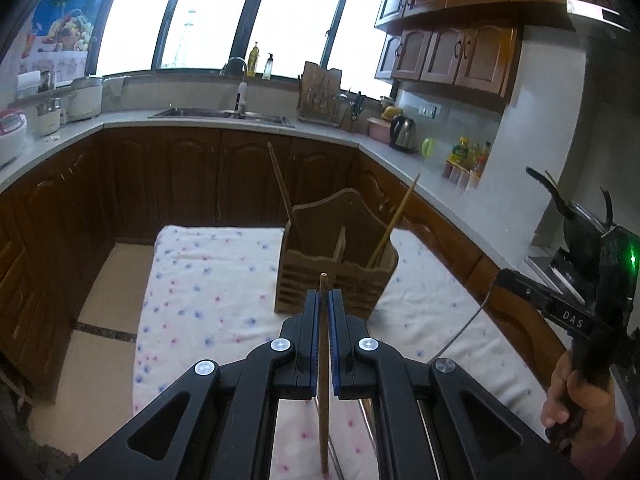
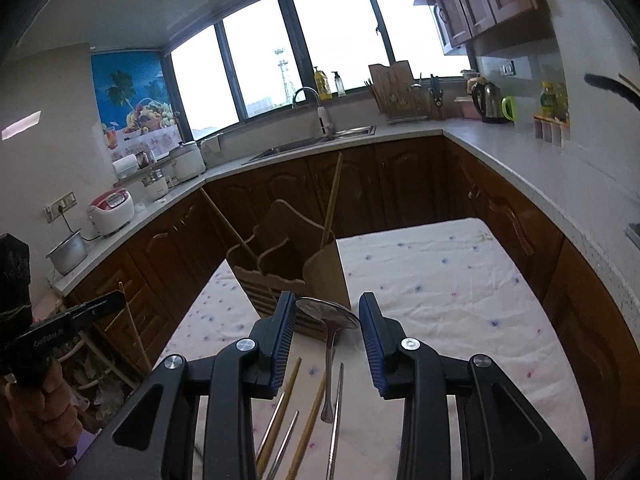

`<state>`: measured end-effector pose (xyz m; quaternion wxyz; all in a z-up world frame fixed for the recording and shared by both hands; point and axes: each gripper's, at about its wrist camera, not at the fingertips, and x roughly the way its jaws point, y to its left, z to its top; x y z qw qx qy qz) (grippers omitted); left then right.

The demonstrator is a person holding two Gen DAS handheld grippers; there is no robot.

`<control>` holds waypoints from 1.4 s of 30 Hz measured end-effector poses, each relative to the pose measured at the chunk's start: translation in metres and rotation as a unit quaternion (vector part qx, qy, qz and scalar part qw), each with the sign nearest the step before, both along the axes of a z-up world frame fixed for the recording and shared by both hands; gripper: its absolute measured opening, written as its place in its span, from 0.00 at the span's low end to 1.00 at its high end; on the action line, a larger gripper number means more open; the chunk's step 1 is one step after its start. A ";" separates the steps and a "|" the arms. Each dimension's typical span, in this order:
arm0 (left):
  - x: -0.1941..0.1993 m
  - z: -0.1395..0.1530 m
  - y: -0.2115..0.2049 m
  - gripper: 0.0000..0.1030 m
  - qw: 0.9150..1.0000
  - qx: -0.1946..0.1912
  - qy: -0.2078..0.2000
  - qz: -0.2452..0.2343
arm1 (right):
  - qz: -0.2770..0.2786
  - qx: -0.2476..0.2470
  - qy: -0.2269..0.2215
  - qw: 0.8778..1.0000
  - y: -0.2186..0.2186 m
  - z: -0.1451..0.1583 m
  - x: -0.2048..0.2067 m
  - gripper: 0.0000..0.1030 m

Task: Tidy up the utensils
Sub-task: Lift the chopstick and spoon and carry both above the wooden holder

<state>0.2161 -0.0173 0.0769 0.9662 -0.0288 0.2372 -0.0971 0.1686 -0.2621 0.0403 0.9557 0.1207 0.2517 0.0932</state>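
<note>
A wooden utensil holder [image 1: 336,258] stands on the flowered cloth and holds two wooden chopsticks, one leaning left [image 1: 284,196] and one leaning right [image 1: 394,224]. My left gripper [image 1: 323,300] is shut on a wooden chopstick [image 1: 323,380], held upright just in front of the holder. My right gripper [image 2: 327,320] is open above the cloth, near the holder [image 2: 296,276]. Below it lie a metal spoon [image 2: 330,320], wooden chopsticks [image 2: 308,428] and metal chopsticks [image 2: 336,412].
The table [image 2: 440,300] has a white flowered cloth. Dark wooden cabinets and a grey counter [image 1: 224,120] with a sink, kettle [image 1: 402,134] and rice cookers ring the table. The right gripper's body [image 1: 572,308] shows at right in the left wrist view.
</note>
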 end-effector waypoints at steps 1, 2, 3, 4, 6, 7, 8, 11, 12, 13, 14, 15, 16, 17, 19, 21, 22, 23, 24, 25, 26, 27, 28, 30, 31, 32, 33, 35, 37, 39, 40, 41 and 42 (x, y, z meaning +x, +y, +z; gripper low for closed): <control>0.001 0.003 0.001 0.02 1.000 -0.001 -0.005 0.001 | 0.001 -0.001 -0.003 1.000 0.001 0.003 0.001 0.32; 0.002 0.005 0.002 0.02 1.000 -0.001 -0.008 0.001 | 0.002 -0.002 -0.006 1.000 0.002 0.006 0.003 0.32; 0.002 0.007 0.002 0.02 1.000 -0.001 -0.011 0.002 | 0.002 -0.003 -0.009 1.000 0.002 0.008 0.004 0.32; 0.004 0.010 0.003 0.02 1.000 -0.001 -0.015 0.002 | 0.003 -0.003 -0.012 1.000 0.003 0.010 0.005 0.32; 0.005 0.014 0.003 0.02 1.000 -0.001 -0.022 0.002 | 0.004 -0.003 -0.017 1.000 0.003 0.015 0.008 0.32; 0.007 0.015 0.004 0.02 1.000 -0.001 -0.026 0.002 | 0.004 -0.004 -0.021 1.000 0.004 0.018 0.009 0.32; 0.008 0.019 0.004 0.02 1.000 -0.002 -0.031 0.003 | 0.004 -0.004 -0.024 1.000 0.005 0.020 0.011 0.32; 0.011 0.023 0.006 0.02 0.999 -0.003 -0.039 0.003 | 0.007 -0.003 -0.034 0.999 0.007 0.028 0.016 0.32; 0.011 0.024 0.007 0.02 0.999 -0.003 -0.042 0.003 | 0.007 -0.004 -0.037 0.999 0.008 0.031 0.017 0.32; 0.012 0.026 0.008 0.02 0.999 -0.003 -0.046 0.003 | 0.007 -0.005 -0.040 0.999 0.009 0.034 0.019 0.32; 0.013 0.029 0.009 0.02 0.999 -0.003 -0.050 0.002 | 0.008 -0.005 -0.043 0.999 0.009 0.037 0.021 0.32; 0.014 0.031 0.009 0.02 0.999 -0.003 -0.053 0.002 | 0.008 -0.004 -0.046 0.999 0.010 0.038 0.022 0.32; 0.015 0.034 0.009 0.02 0.998 -0.003 -0.059 0.002 | 0.008 -0.005 -0.050 0.999 0.010 0.042 0.024 0.32; 0.016 0.037 0.011 0.02 0.998 -0.002 -0.063 0.002 | 0.008 -0.006 -0.053 0.999 0.010 0.044 0.026 0.32; 0.019 0.042 0.010 0.02 0.997 -0.003 -0.072 0.002 | 0.009 -0.006 -0.061 0.998 0.012 0.051 0.030 0.32; 0.023 0.048 0.011 0.02 0.997 -0.003 -0.081 0.002 | 0.008 -0.007 -0.068 0.998 0.014 0.056 0.035 0.32; 0.025 0.053 0.011 0.02 0.996 -0.003 -0.089 0.002 | 0.008 -0.007 -0.072 0.997 0.015 0.059 0.038 0.32; 0.027 0.056 0.011 0.02 0.996 -0.003 -0.094 0.002 | 0.009 -0.006 -0.075 0.997 0.015 0.062 0.041 0.32; 0.029 0.058 0.011 0.02 0.995 -0.003 -0.099 0.003 | 0.009 -0.005 -0.079 0.997 0.016 0.065 0.044 0.32; 0.032 0.062 0.010 0.02 0.994 -0.003 -0.105 0.004 | 0.009 -0.005 -0.083 0.996 0.016 0.068 0.048 0.32; 0.034 0.063 0.009 0.02 0.994 -0.003 -0.110 0.005 | 0.009 -0.005 -0.087 0.996 0.017 0.071 0.051 0.32; 0.036 0.066 0.009 0.02 0.993 -0.003 -0.115 0.006 | 0.008 -0.005 -0.090 0.996 0.018 0.074 0.055 0.32; 0.039 0.070 0.008 0.02 0.992 -0.004 -0.122 0.007 | 0.008 -0.005 -0.094 0.996 0.019 0.076 0.059 0.32; 0.044 0.074 0.007 0.02 0.991 -0.006 -0.132 0.008 | 0.007 -0.004 -0.098 0.995 0.020 0.079 0.067 0.32; 0.048 0.078 0.007 0.02 0.990 -0.008 -0.139 0.011 | 0.007 -0.004 -0.100 0.995 0.020 0.081 0.070 0.32; 0.050 0.079 0.006 0.02 0.989 -0.010 -0.144 0.013 | 0.005 -0.003 -0.102 0.995 0.021 0.082 0.076 0.32; 0.054 0.080 0.006 0.02 0.989 -0.012 -0.147 0.014 | 0.005 -0.003 -0.102 0.995 0.021 0.082 0.079 0.32; 0.062 0.081 0.005 0.02 0.988 -0.018 -0.155 0.018 | 0.003 -0.002 -0.102 0.995 0.022 0.081 0.087 0.32; 0.069 0.073 0.005 0.02 0.987 -0.022 -0.156 0.020 | 0.002 -0.002 -0.098 0.995 0.023 0.077 0.096 0.32; 0.079 0.064 0.003 0.02 0.987 -0.025 -0.155 0.023 | 0.001 -0.002 -0.093 0.996 0.024 0.071 0.103 0.32; 0.084 0.058 0.003 0.02 0.988 -0.026 -0.152 0.027 | 0.000 -0.003 -0.089 0.996 0.025 0.067 0.106 0.32; 0.091 0.050 0.002 0.02 0.988 -0.027 -0.146 0.032 | -0.001 -0.002 -0.083 0.997 0.026 0.060 0.110 0.32; 0.097 0.043 0.000 0.02 0.989 -0.030 -0.141 0.032 | -0.001 -0.001 -0.079 0.997 0.028 0.056 0.112 0.32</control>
